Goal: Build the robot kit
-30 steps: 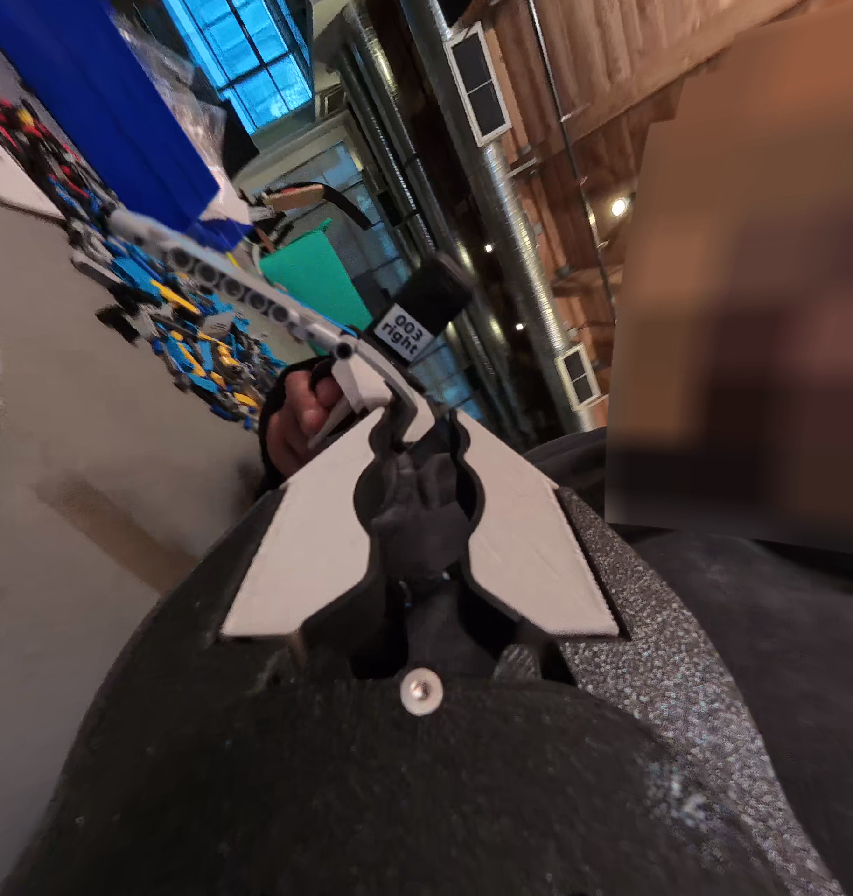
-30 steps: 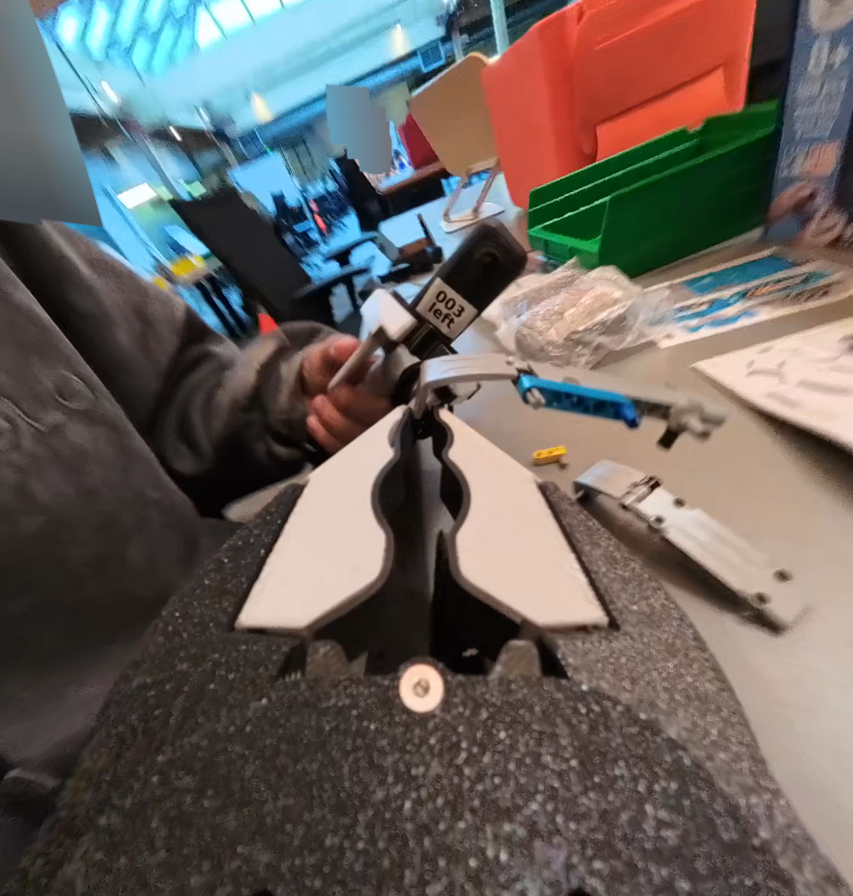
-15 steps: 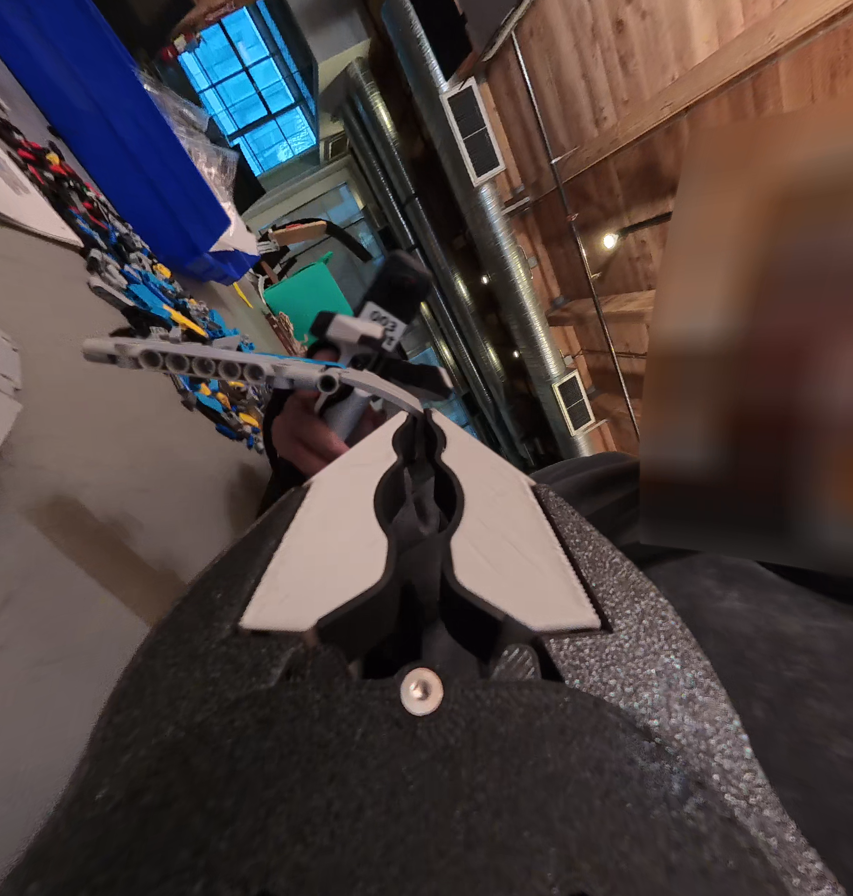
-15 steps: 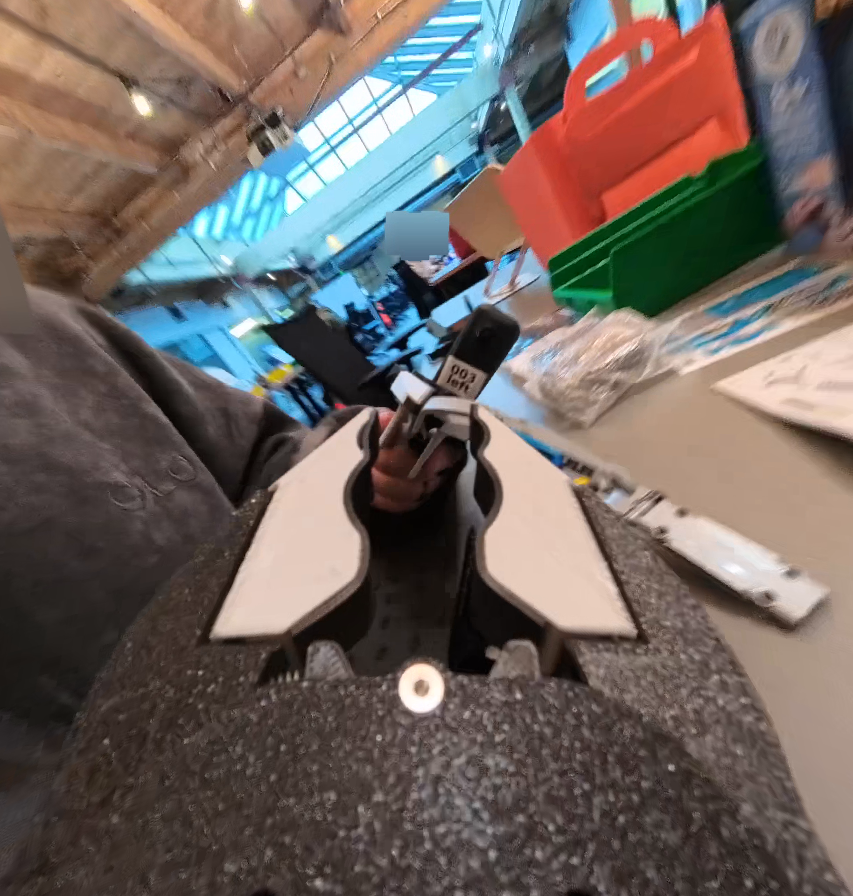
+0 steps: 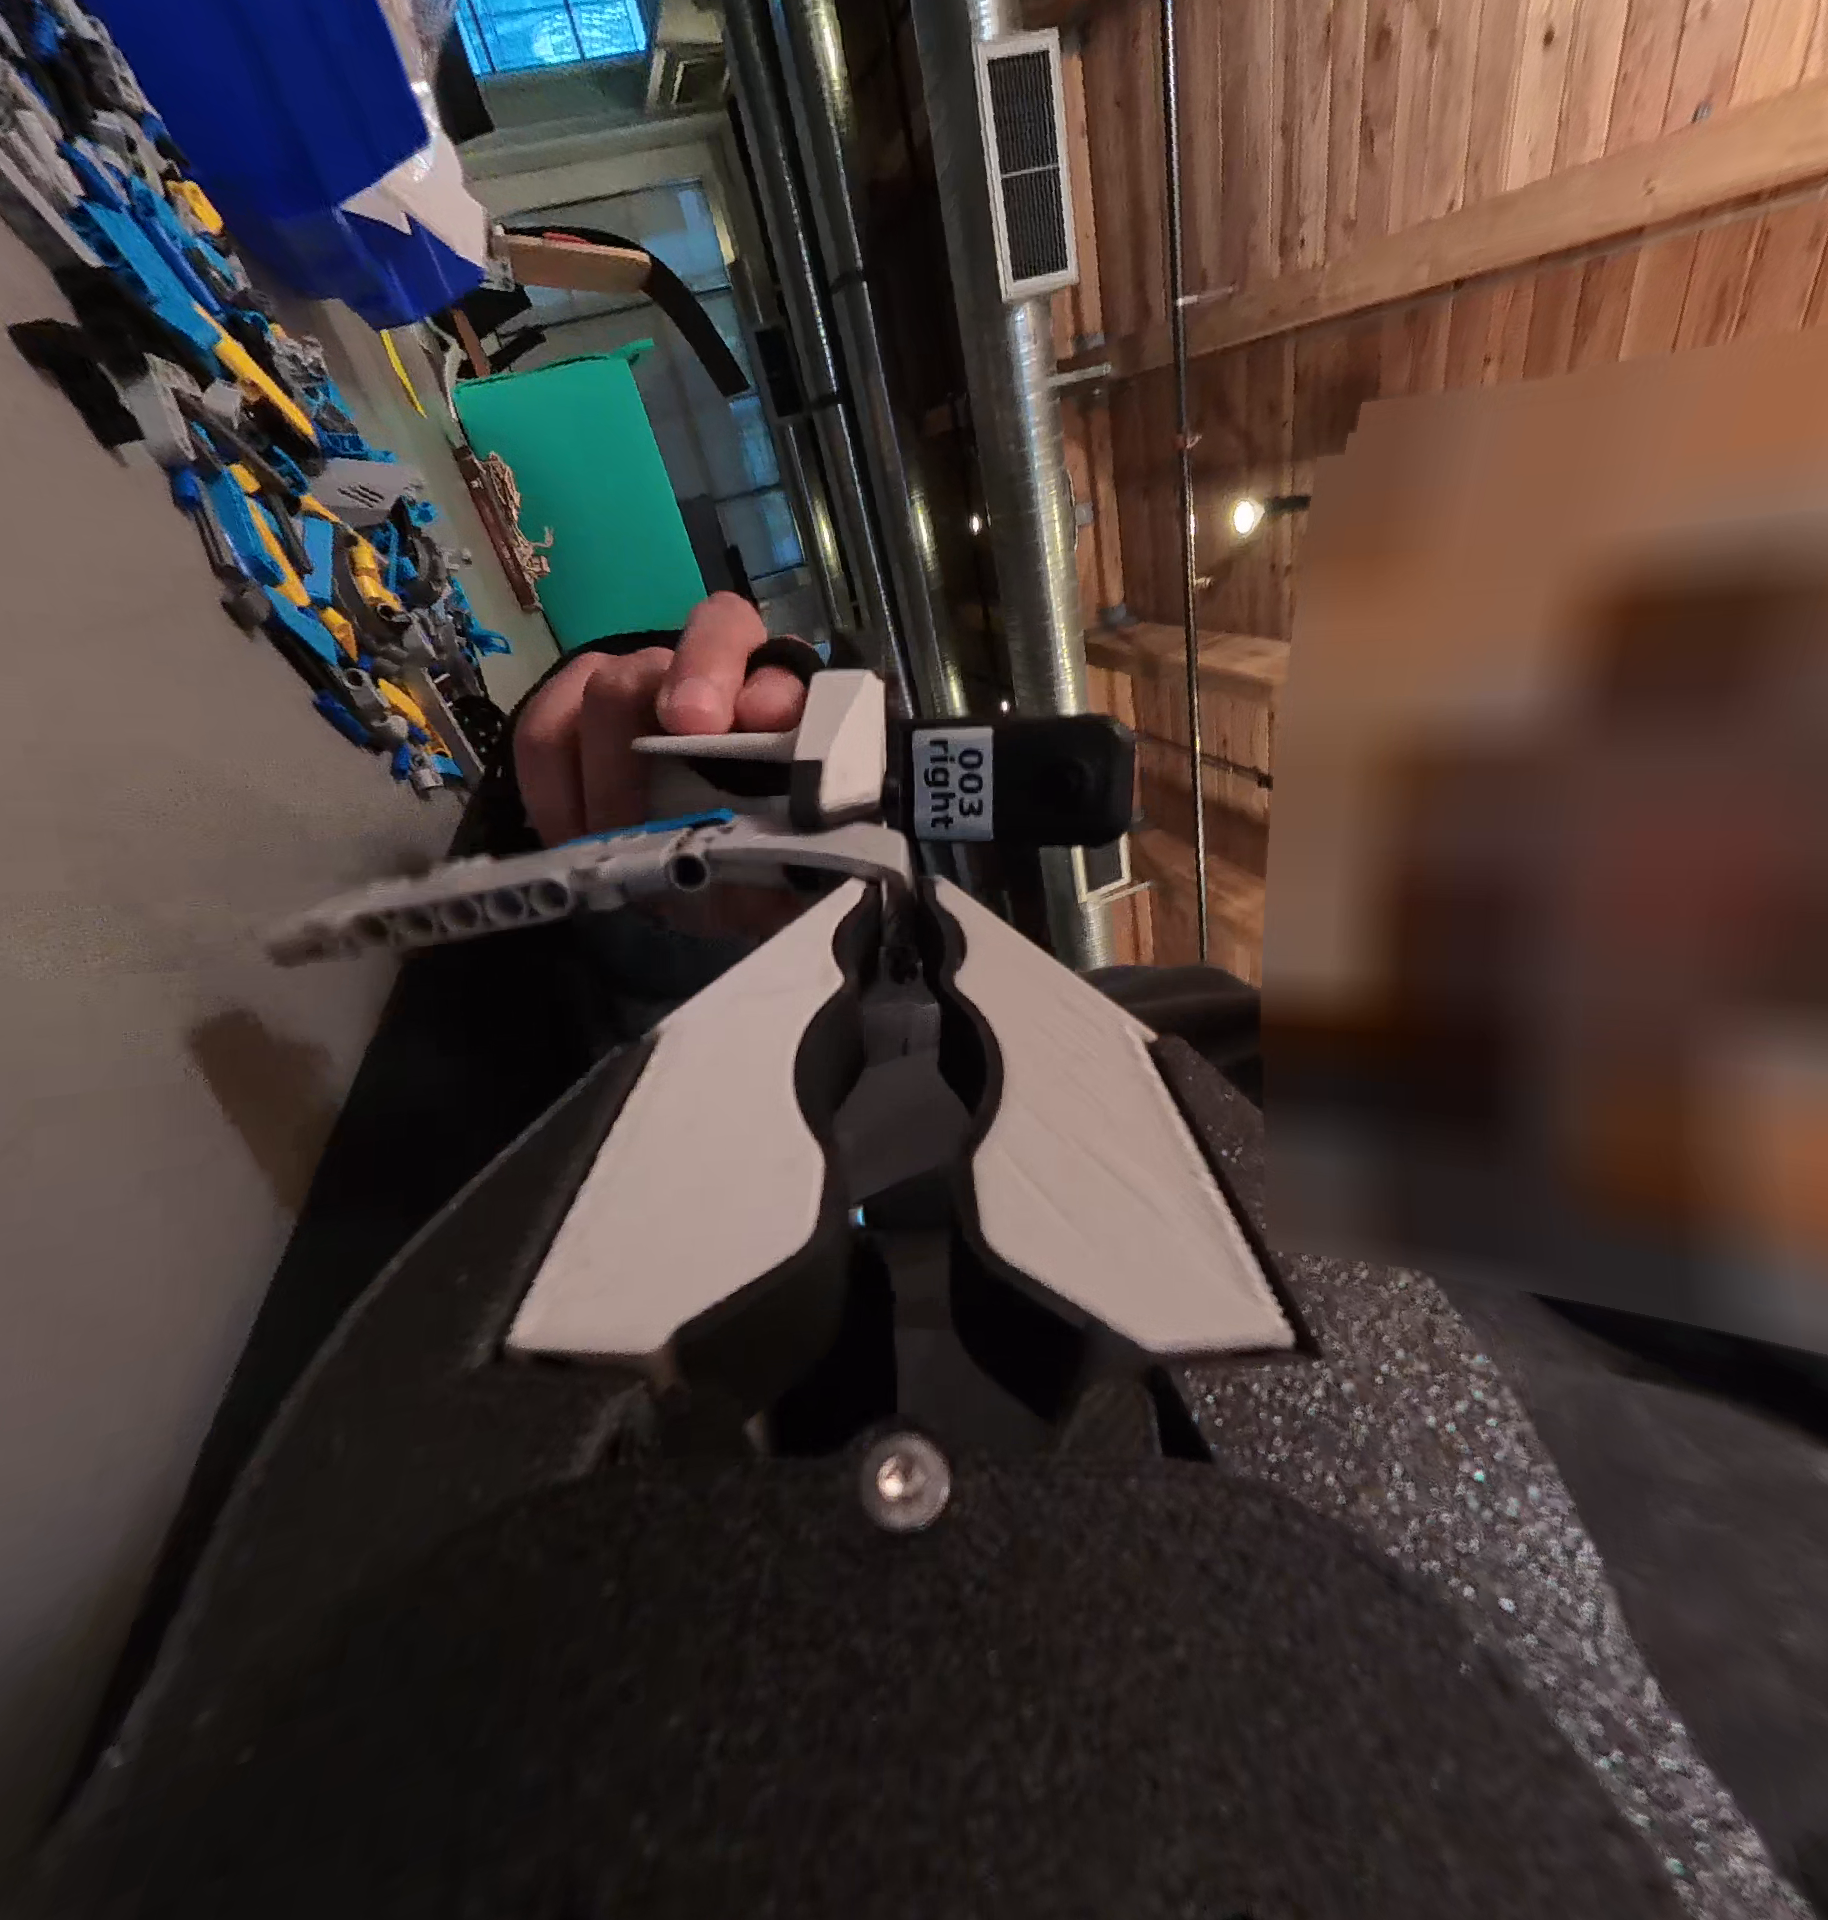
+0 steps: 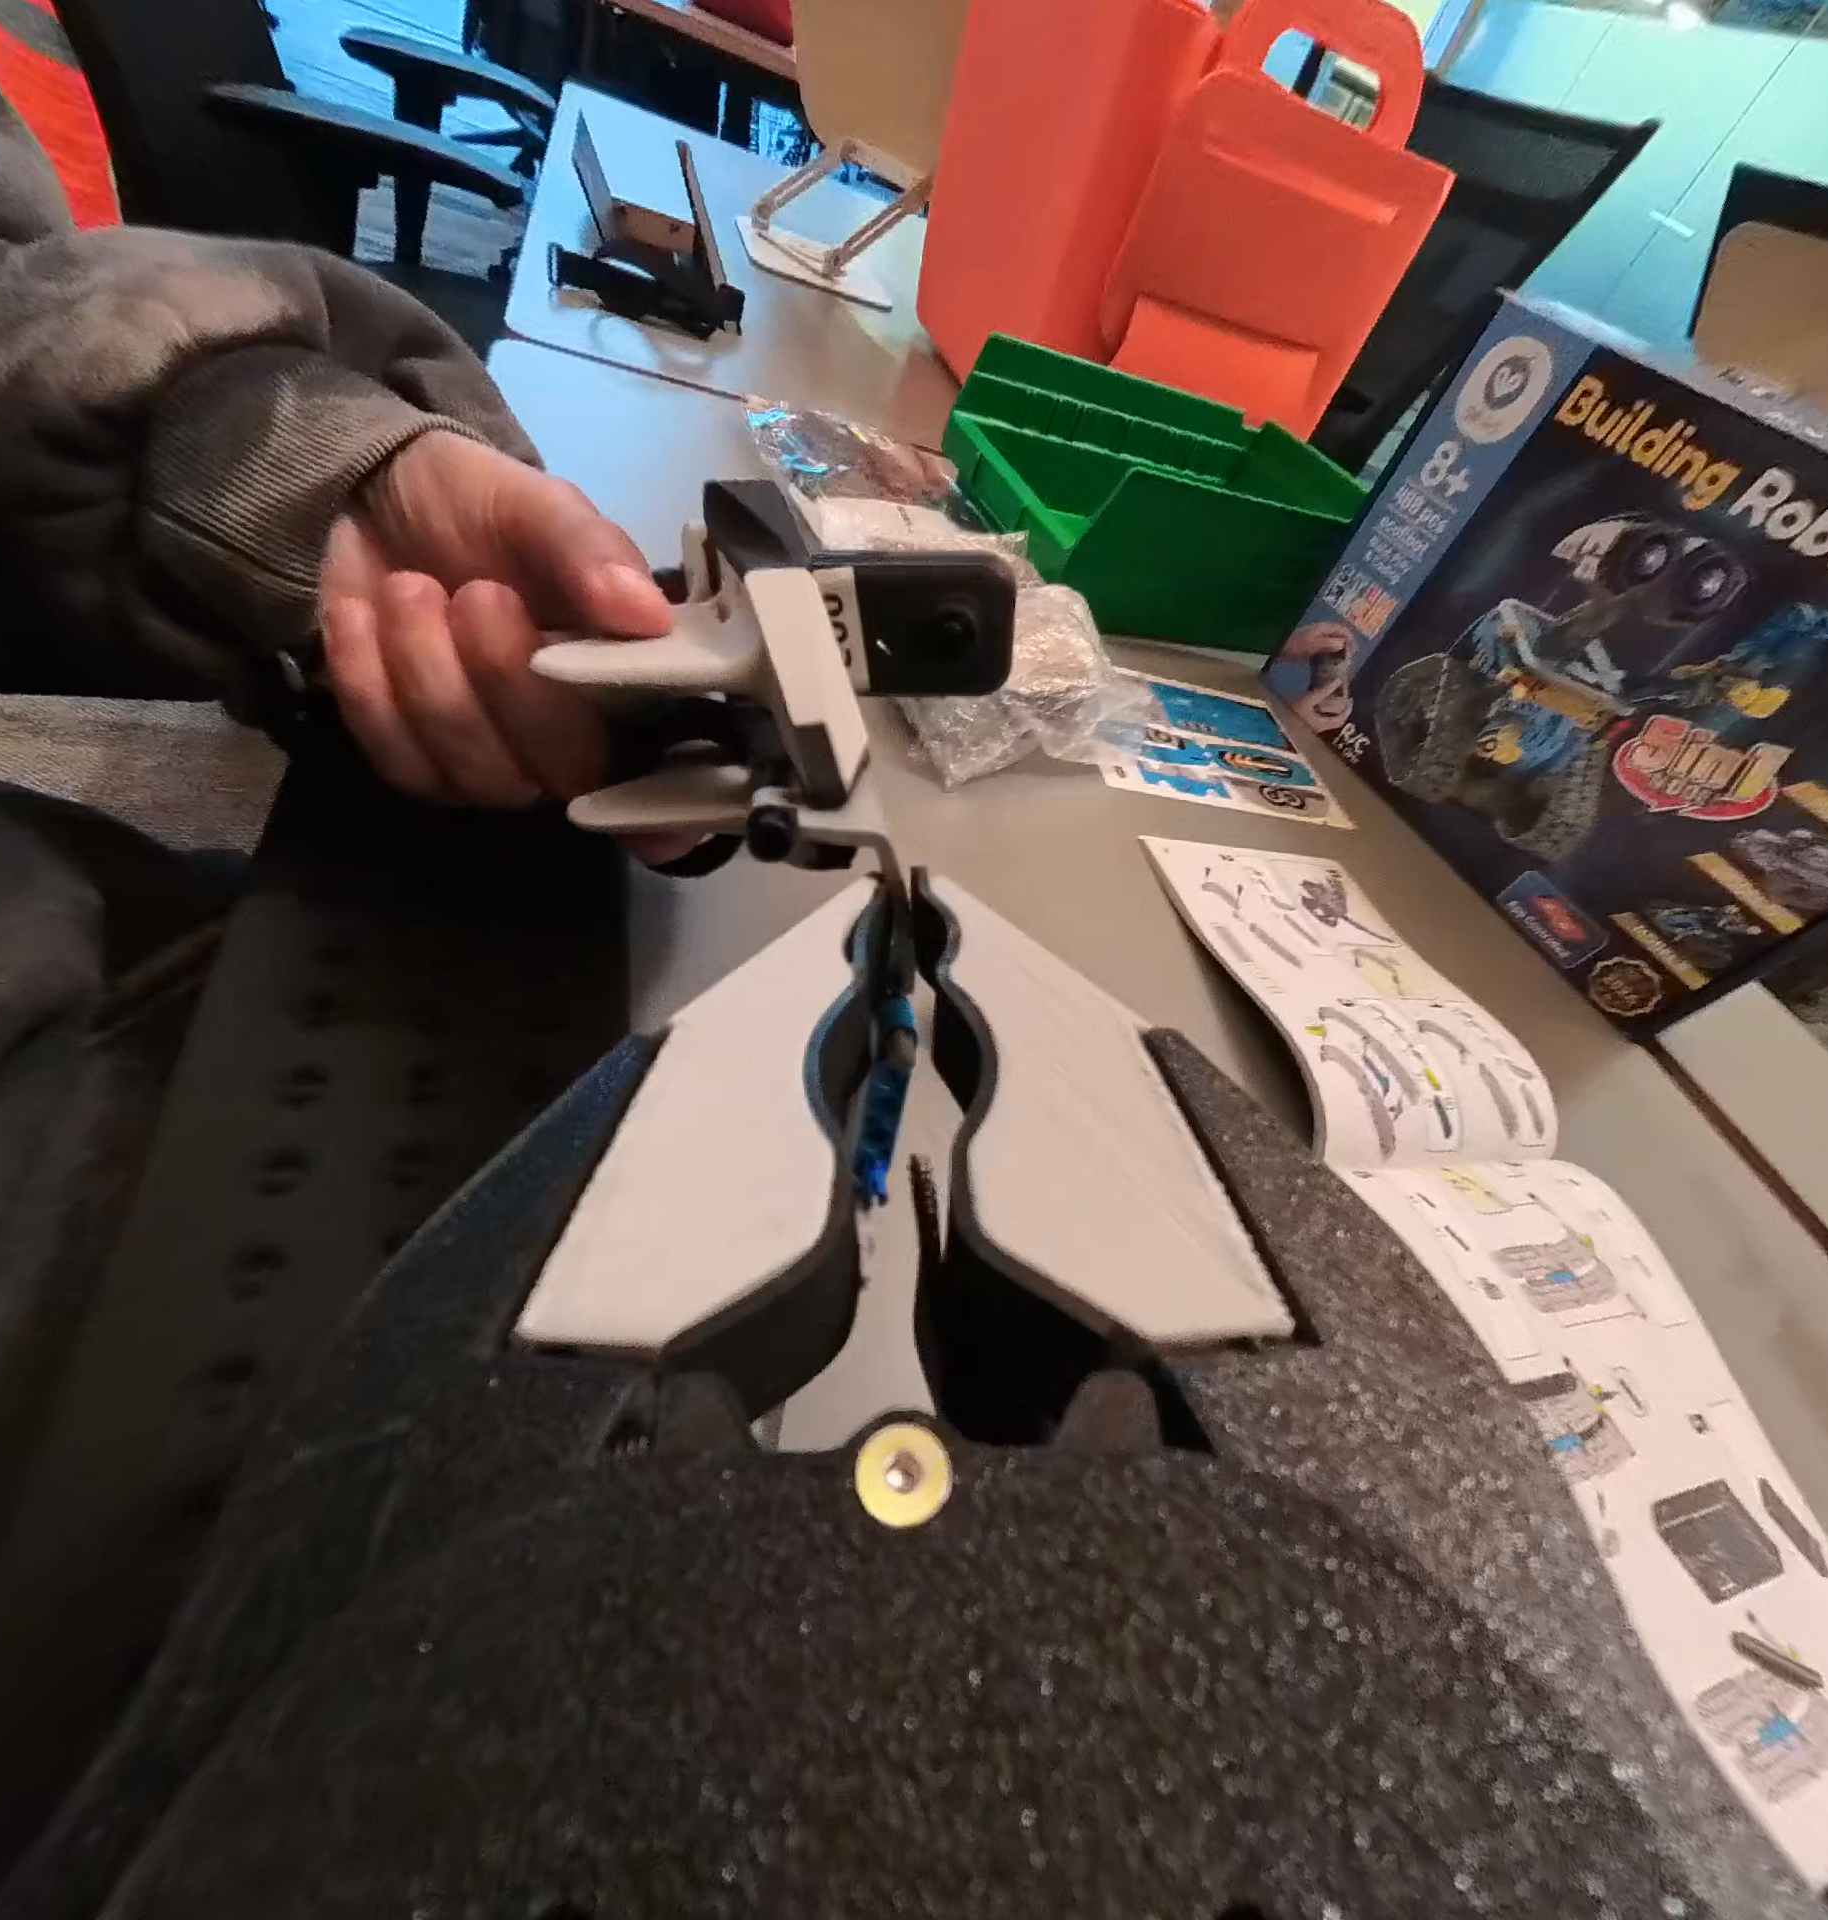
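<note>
Together, both claws (image 5: 894,894) (image 6: 894,883) gripping grey-blue assembly (image 5: 536,894)

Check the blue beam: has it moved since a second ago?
Yes. The blue beam pointed right across the table, below the green bin; it has swung round and now runs back between the right gripper fingers.

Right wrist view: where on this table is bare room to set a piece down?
Bare grey table lies between the sticker sheet, the instruction booklet and the right claw, shut on a blue beam assembly. In the left wrist view, more lies beside the pile of blue and yellow pieces. Crowded: beside the kit box and green bin.
</note>
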A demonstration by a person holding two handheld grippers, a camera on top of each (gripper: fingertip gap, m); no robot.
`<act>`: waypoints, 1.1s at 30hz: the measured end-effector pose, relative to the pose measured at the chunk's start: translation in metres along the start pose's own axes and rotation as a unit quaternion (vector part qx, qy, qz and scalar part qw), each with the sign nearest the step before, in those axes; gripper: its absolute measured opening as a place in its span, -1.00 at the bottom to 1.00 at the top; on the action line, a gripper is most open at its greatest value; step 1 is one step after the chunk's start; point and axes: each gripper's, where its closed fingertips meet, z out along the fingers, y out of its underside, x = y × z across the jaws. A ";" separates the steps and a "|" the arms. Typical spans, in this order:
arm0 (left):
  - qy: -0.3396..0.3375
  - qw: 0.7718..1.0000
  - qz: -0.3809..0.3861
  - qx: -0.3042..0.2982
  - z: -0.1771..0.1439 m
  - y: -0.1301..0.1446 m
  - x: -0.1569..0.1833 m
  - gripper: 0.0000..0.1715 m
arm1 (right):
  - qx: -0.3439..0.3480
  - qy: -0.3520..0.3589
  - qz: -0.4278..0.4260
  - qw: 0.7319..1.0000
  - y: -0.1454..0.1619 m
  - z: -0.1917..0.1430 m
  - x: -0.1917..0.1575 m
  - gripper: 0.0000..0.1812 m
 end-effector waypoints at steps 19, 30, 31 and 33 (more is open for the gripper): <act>-0.019 0.998 0.061 -0.014 -0.009 -0.002 0.012 -0.94 | -0.001 0.018 0.035 0.999 -0.003 0.000 0.008 -0.78; -0.333 0.855 0.351 0.187 -0.152 -0.047 0.043 -0.93 | -0.195 -0.102 0.242 0.945 0.051 0.093 -0.005 -0.54; -0.337 0.853 0.351 0.188 -0.155 -0.044 0.041 -0.93 | -0.207 -0.088 0.230 0.947 0.056 0.104 -0.007 -0.54; -0.337 0.855 0.349 0.182 -0.158 -0.039 0.038 -0.93 | -0.227 -0.054 0.188 0.954 0.065 0.118 -0.006 -0.54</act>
